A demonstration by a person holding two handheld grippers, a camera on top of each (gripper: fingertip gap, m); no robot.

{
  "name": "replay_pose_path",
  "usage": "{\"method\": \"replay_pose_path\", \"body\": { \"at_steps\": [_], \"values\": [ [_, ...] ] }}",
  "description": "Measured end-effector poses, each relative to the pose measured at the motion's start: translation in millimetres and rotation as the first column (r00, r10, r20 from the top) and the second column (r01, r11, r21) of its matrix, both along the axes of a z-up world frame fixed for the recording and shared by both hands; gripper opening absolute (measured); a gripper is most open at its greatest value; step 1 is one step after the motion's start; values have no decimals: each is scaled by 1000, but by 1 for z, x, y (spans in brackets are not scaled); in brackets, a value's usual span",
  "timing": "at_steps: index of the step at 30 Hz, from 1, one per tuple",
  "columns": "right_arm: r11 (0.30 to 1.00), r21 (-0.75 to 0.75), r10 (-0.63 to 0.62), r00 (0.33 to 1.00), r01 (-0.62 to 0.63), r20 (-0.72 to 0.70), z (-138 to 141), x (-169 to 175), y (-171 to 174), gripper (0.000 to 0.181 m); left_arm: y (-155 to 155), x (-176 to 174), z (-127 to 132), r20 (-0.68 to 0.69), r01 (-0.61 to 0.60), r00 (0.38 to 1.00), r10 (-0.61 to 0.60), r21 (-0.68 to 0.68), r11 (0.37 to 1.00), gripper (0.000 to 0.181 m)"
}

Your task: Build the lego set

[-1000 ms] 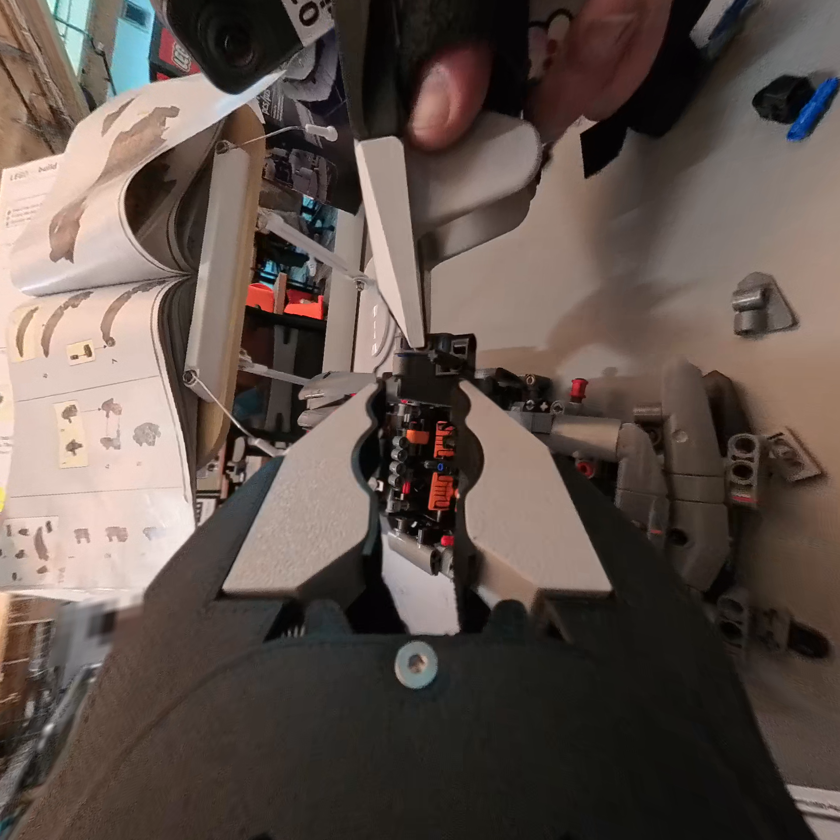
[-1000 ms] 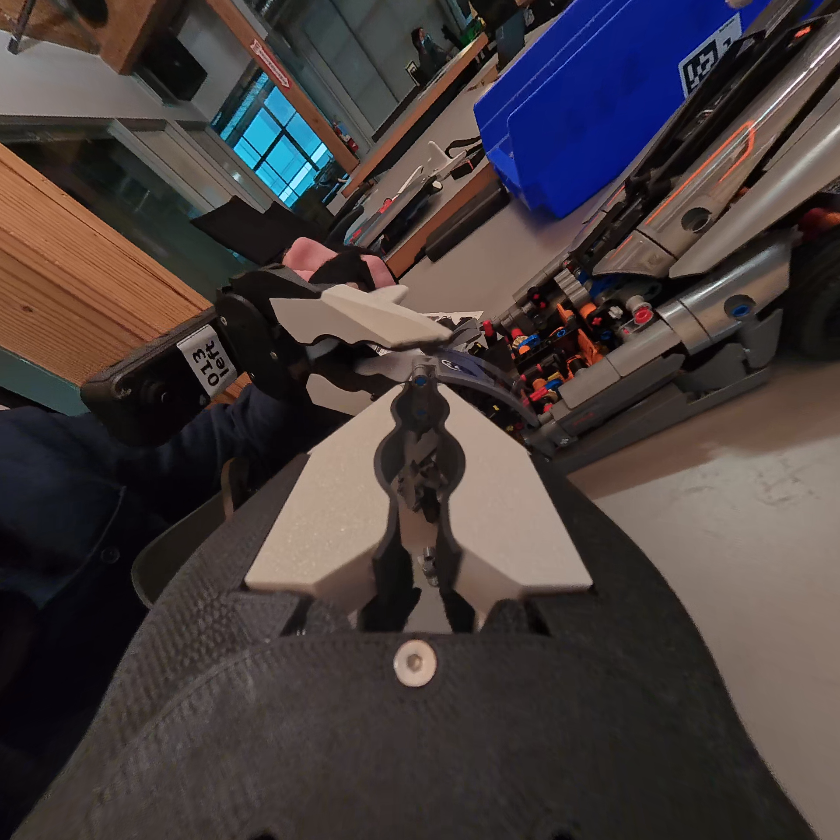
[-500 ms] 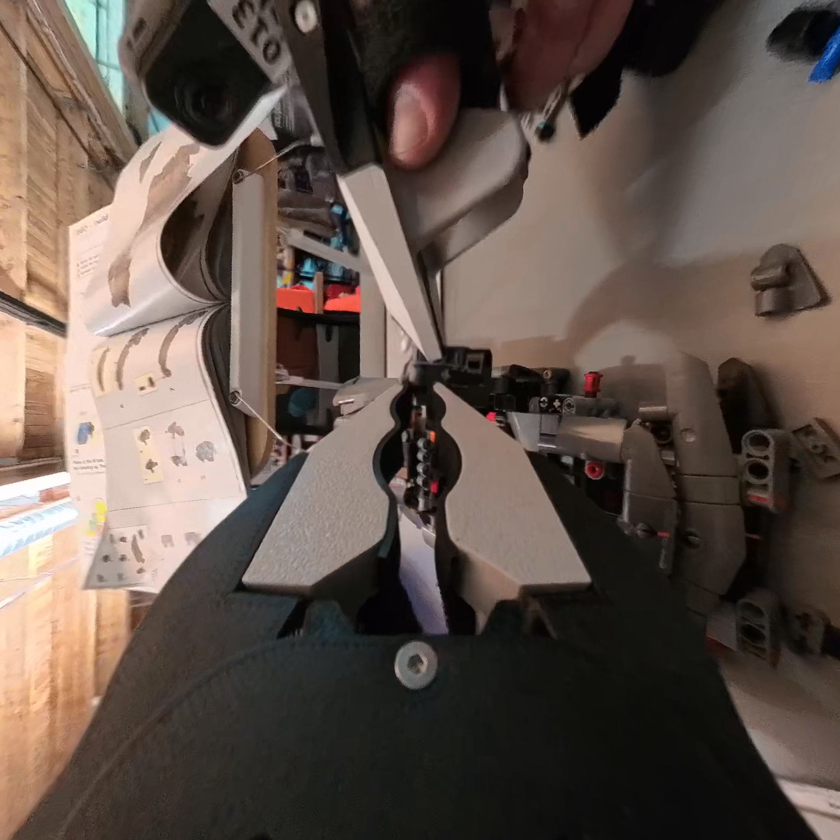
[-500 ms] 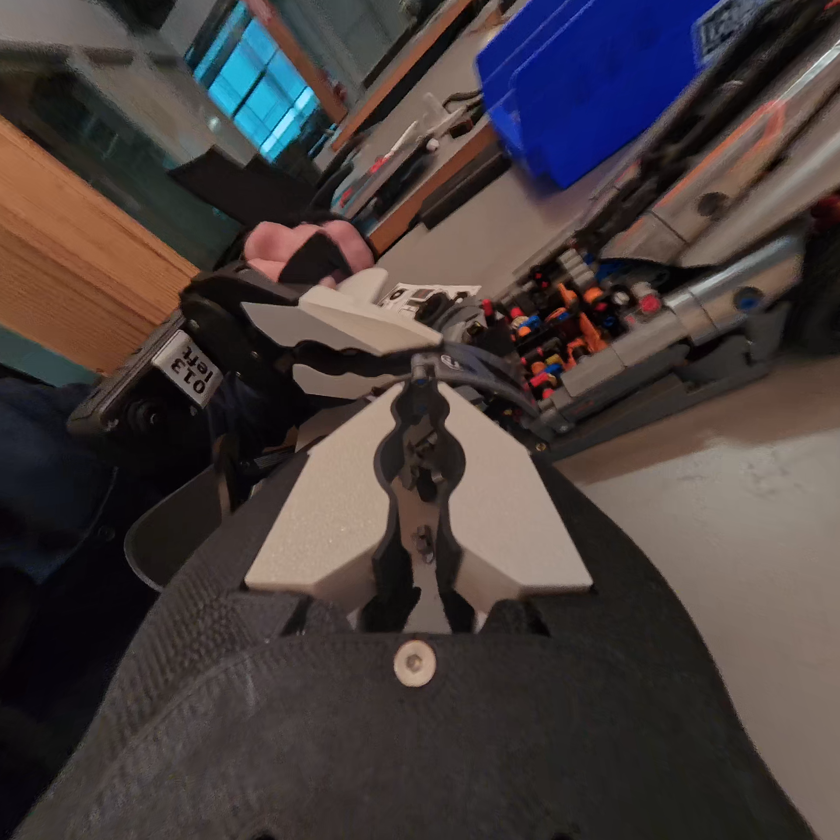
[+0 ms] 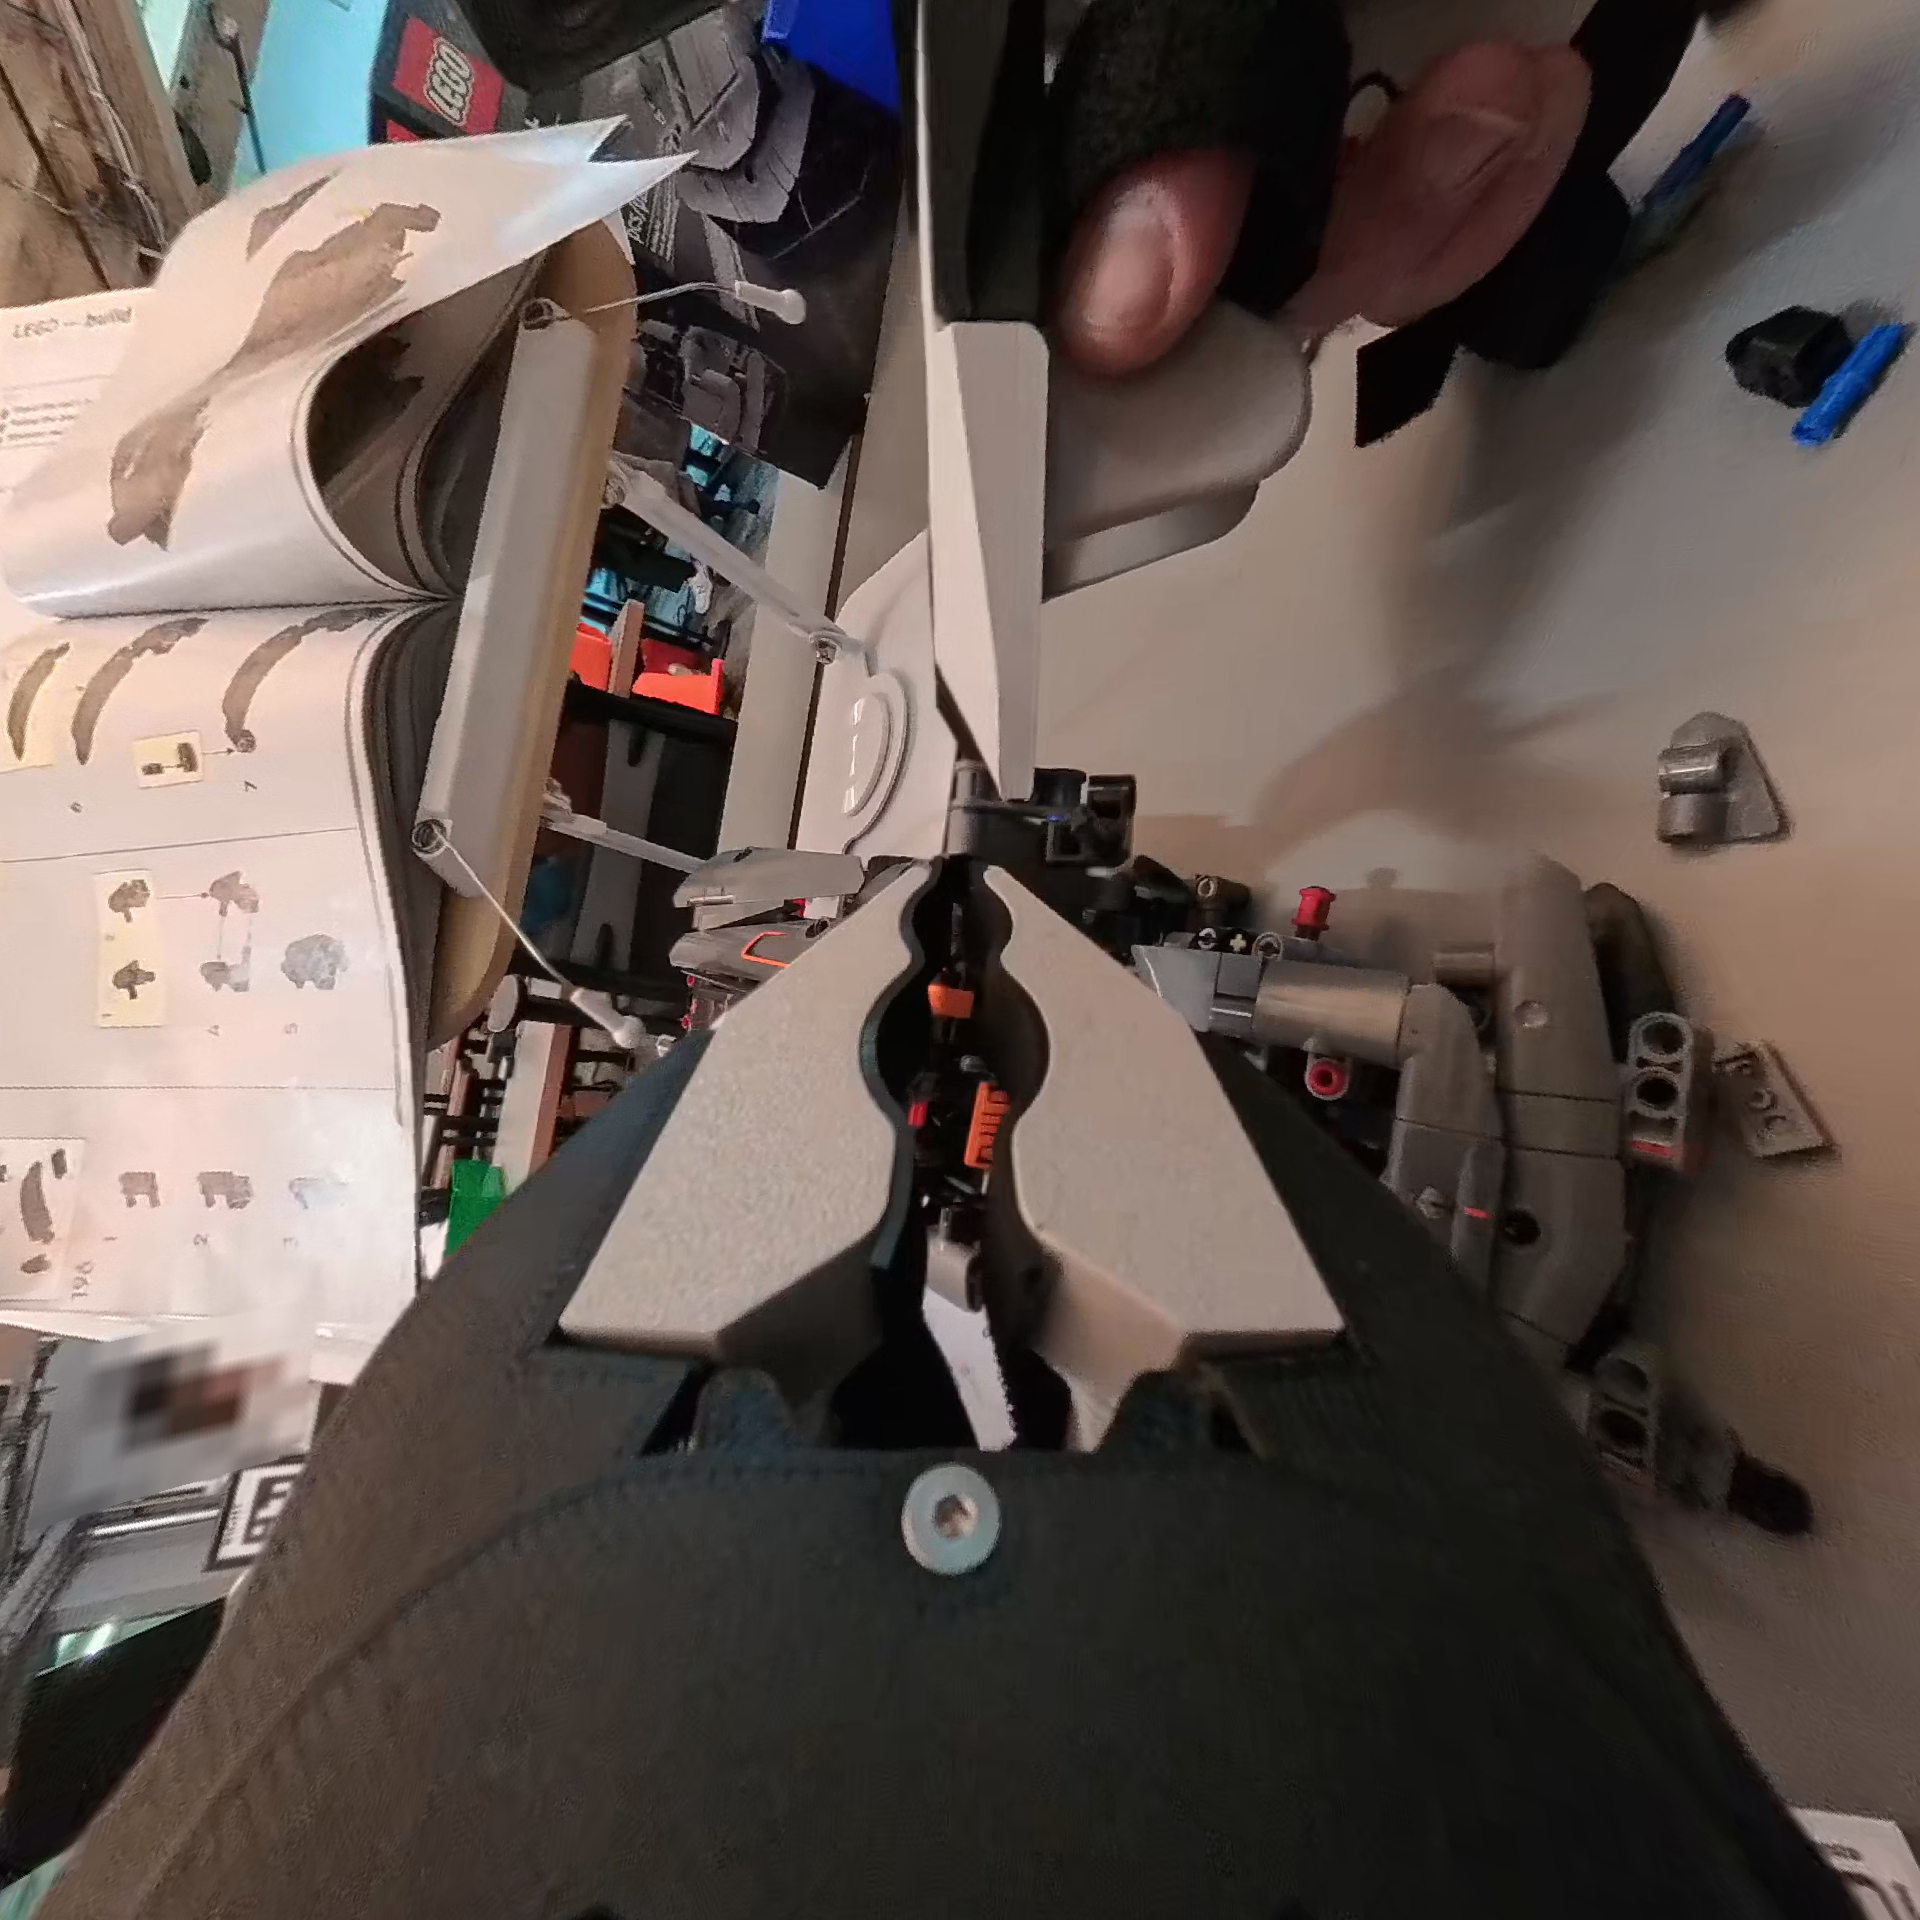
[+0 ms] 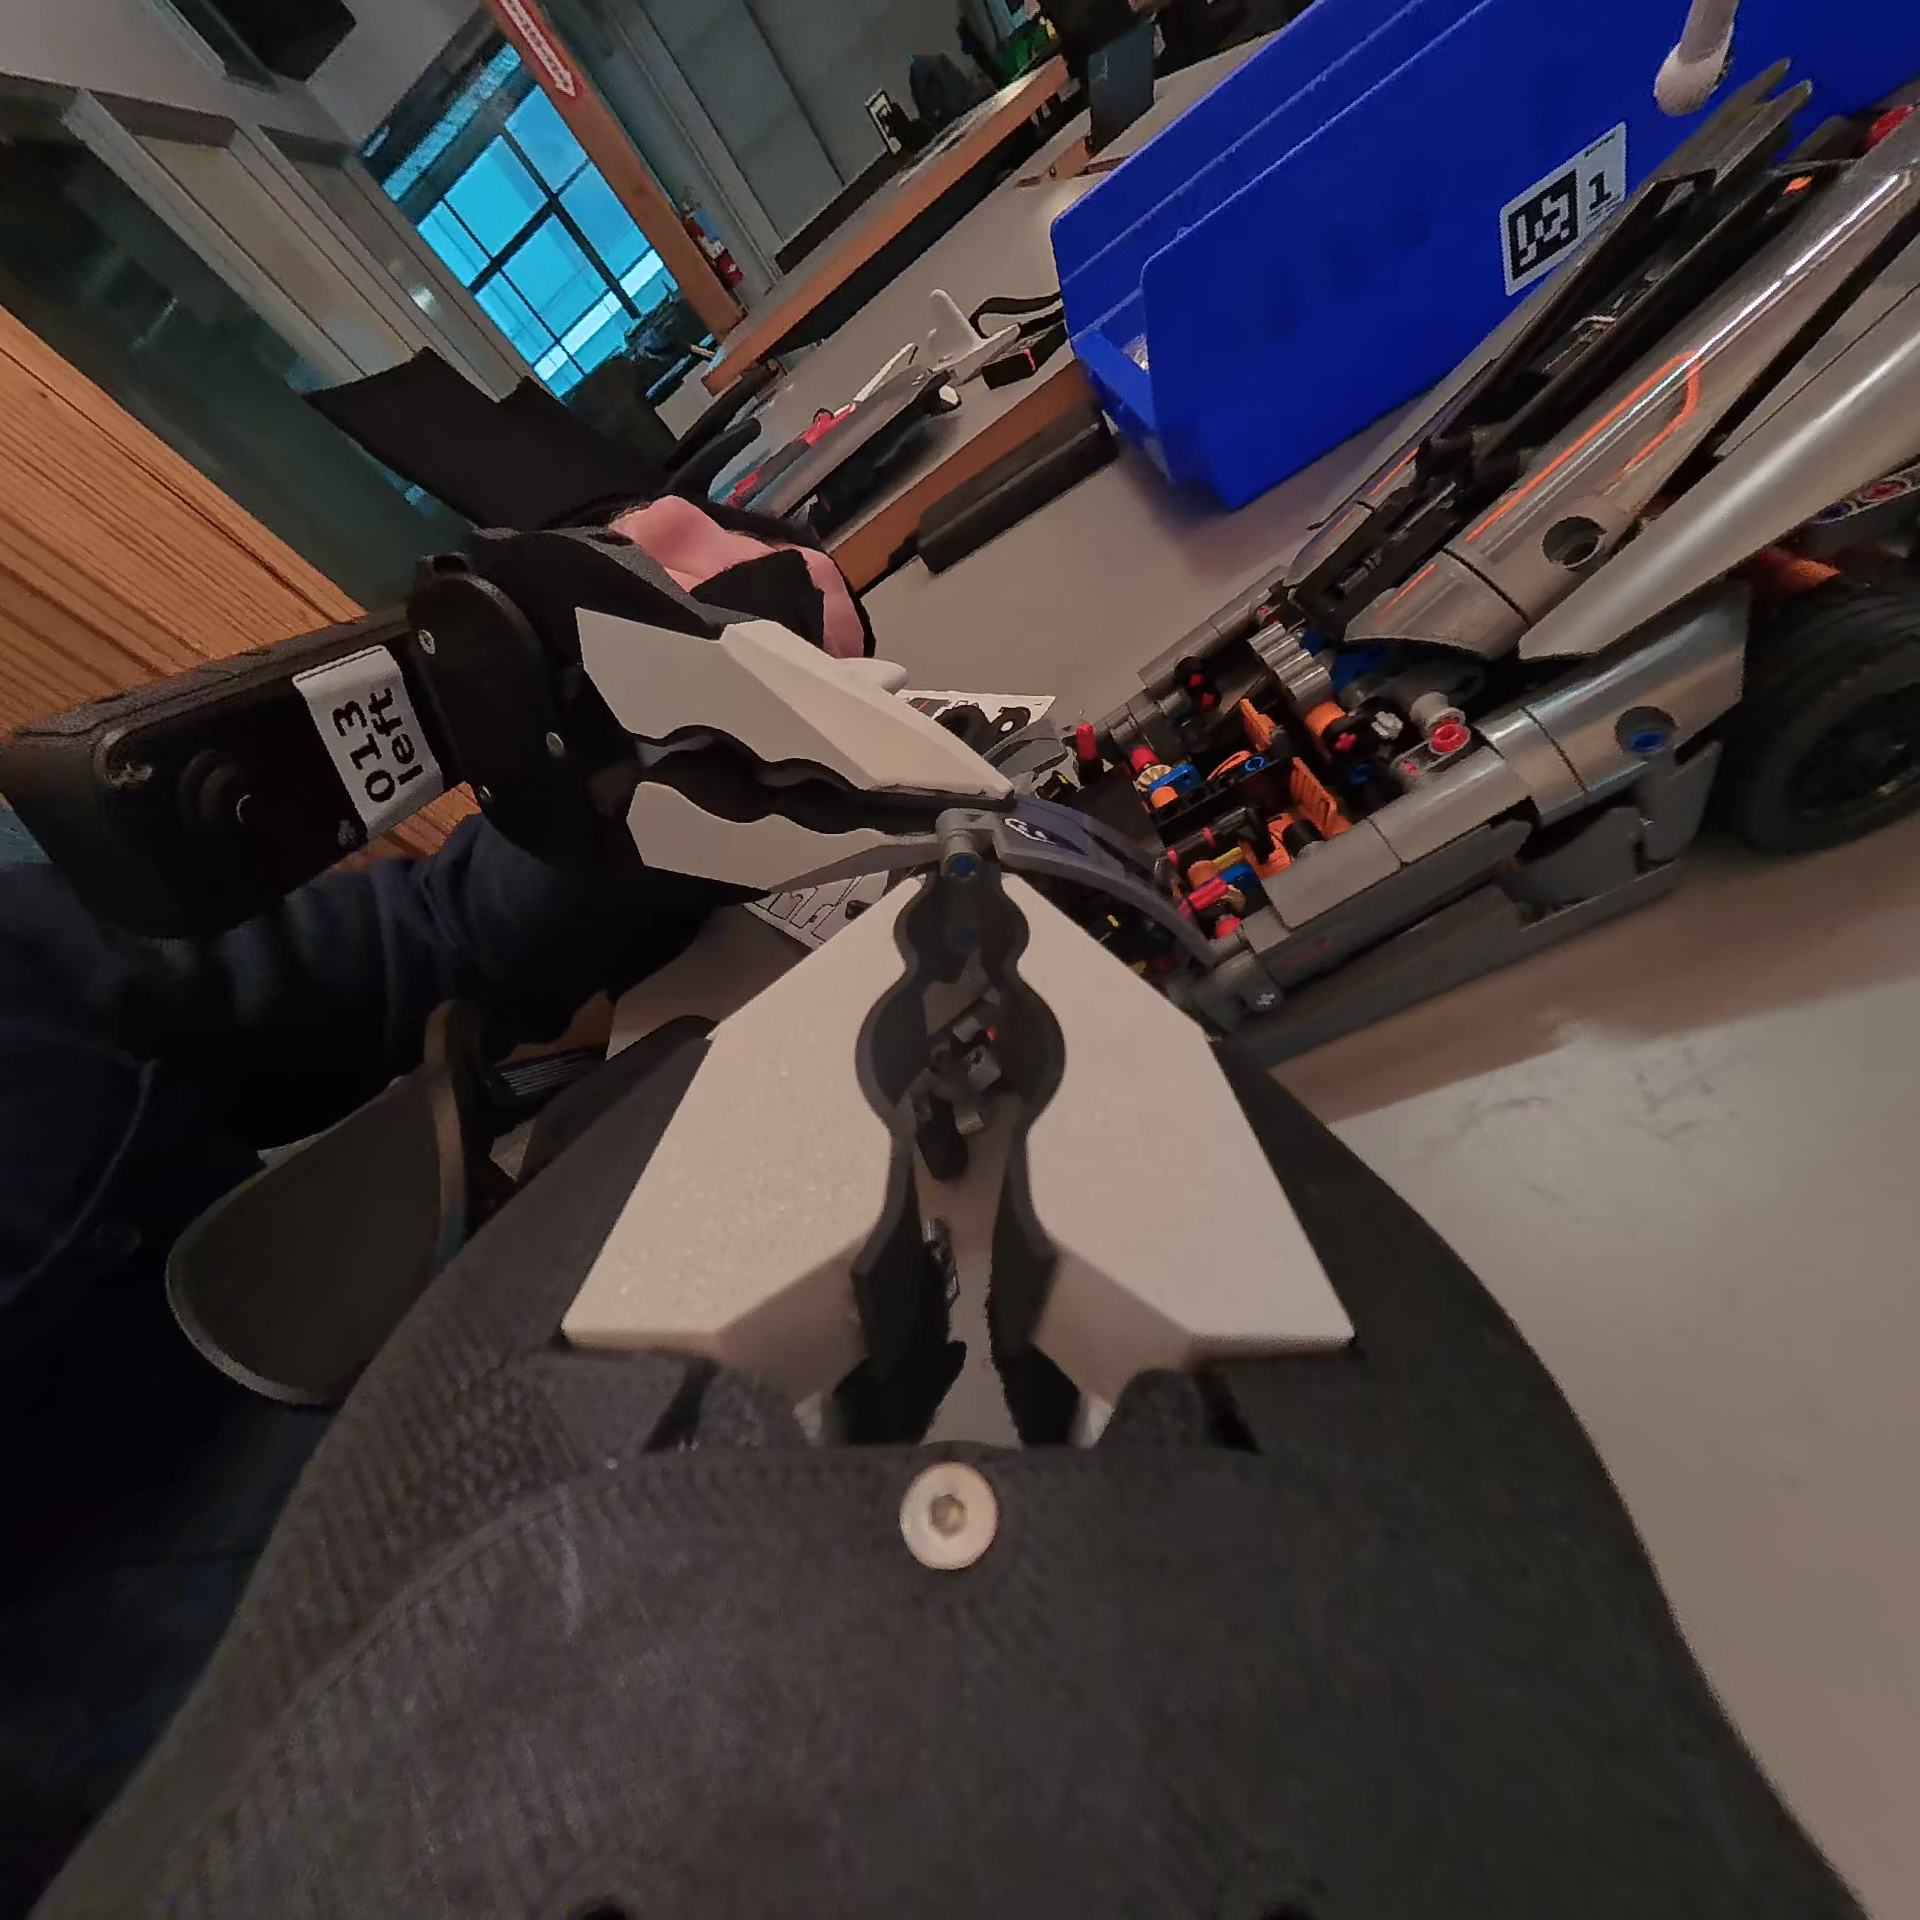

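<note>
The grey Lego car (image 6: 1558, 644) stands on the table at the right, its orange and red inner parts exposed. It also shows in the left wrist view (image 5: 1507, 1091). My left gripper (image 5: 961, 873) is shut on the end of a dark curved panel (image 6: 1081, 842), held in the air in front of the car. My right gripper (image 6: 961, 878) is shut on a small grey connector with a blue pin (image 6: 961, 831), which touches the panel's end. In the left wrist view the right gripper (image 5: 997, 769) comes down from above and meets my left fingertips.
An open instruction booklet (image 5: 208, 727) stands on a holder at the left. Loose parts lie on the table: a grey piece (image 5: 1704, 779), a black piece (image 5: 1787, 353) and a blue pin (image 5: 1855, 384). A blue bin (image 6: 1299, 260) stands behind the car. The grippers are tip to tip, or close to it.
My left jaws have drawn closer together. Both grippers have wobbled slightly while staying tip to tip at the panel's end.
</note>
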State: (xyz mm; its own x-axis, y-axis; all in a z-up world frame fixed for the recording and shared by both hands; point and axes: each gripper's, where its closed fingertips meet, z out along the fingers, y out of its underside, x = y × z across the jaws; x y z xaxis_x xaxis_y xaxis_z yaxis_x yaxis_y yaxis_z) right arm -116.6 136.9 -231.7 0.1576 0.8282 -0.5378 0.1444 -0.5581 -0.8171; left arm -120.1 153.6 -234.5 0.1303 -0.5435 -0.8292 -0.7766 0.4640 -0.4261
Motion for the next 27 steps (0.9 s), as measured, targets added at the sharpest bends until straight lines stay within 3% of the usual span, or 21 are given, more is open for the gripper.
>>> {"method": "replay_pose_path", "body": {
  "at_steps": [13,15,17,24,26,27],
  "values": [
    [1000,-30,0,999,-1,-39,3,13,0,3,-2,10,1,58,20,998,-16,-55,998,0],
    [999,-50,-24,997,21,-69,6,24,5,3,9,-3,1,50,-51,997,53,-53,997,0],
    [998,-34,-45,998,43,-38,1,34,10,3,6,-1,6,86,-22,996,29,-79,997,0],
    [999,-29,28,995,-31,-91,17,40,3,4,8,2,1,29,-30,999,31,-38,999,0],
    [999,1,48,996,-48,-79,20,40,-1,4,7,3,0,14,-19,1000,19,-39,999,5],
    [998,4,55,995,-55,-82,22,41,-1,4,9,1,-3,5,-24,1000,25,-44,999,17]
  ]
}}
